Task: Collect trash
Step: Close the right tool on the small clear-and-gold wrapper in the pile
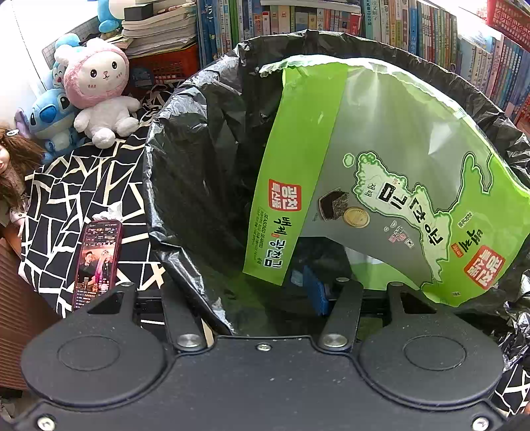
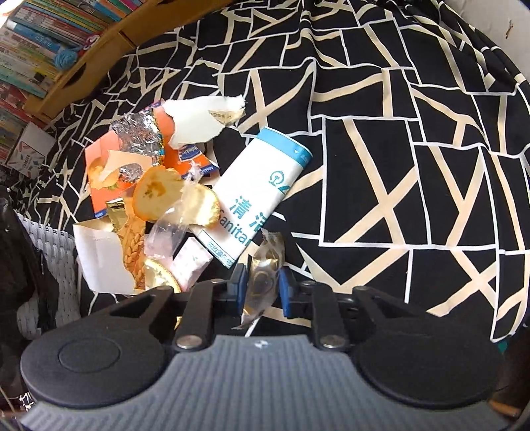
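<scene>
Black cloth with cream cracked lines (image 2: 381,139) covers the surface, with crowded bookshelves (image 1: 331,16) behind at twelve o'clock. At the right gripper (image 2: 263,288), the blue pads are closed on a clear candy wrapper with gold print (image 2: 265,275). From nine to eleven o'clock of it lies a litter pile: a white-and-blue sanitary bag (image 2: 261,185), orange peel (image 2: 175,195), torn orange carton (image 2: 109,155), foil (image 2: 139,136). The left gripper (image 1: 316,291) points into a black-lined bin (image 1: 198,149), where a green seaweed packet (image 1: 381,182) leans at one o'clock; only one blue pad shows, so its state is unclear. A phone (image 1: 96,262) stands at nine o'clock, plush toys (image 1: 99,89) at ten.
</scene>
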